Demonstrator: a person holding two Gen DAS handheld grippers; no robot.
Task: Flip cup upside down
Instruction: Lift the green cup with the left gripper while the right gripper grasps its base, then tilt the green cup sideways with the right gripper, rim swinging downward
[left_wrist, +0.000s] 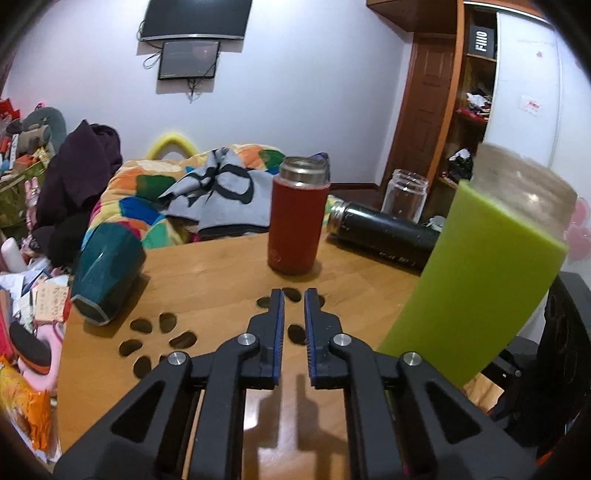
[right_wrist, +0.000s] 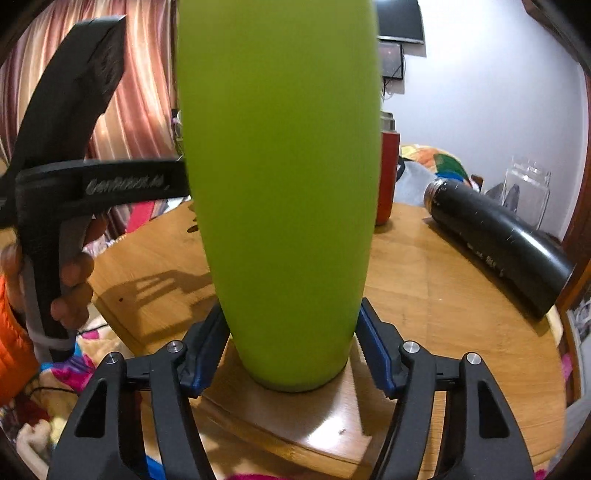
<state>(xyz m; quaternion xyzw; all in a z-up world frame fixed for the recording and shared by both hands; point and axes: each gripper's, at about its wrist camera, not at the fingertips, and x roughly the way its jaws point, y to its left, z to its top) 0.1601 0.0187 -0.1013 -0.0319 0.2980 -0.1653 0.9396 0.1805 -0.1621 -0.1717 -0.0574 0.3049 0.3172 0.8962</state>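
The cup is a tall glass bottle in a lime-green sleeve (right_wrist: 284, 184). My right gripper (right_wrist: 291, 343) is shut on the cup low on its body, with blue pads (right_wrist: 373, 343) pressed to both sides. In the left wrist view the cup (left_wrist: 476, 266) leans at the right, its clear glass end up and away. Whether its base touches the wooden table (right_wrist: 424, 280) is unclear. My left gripper (left_wrist: 294, 295) is above the table, jaws nearly closed with a narrow gap, holding nothing.
A red flask (left_wrist: 295, 218) stands upright mid-table. A black flask (left_wrist: 384, 232) lies on its side behind it, beside a clear glass jar (left_wrist: 404, 195). A teal cup (left_wrist: 107, 269) lies tipped at the left edge. A cluttered bed lies beyond.
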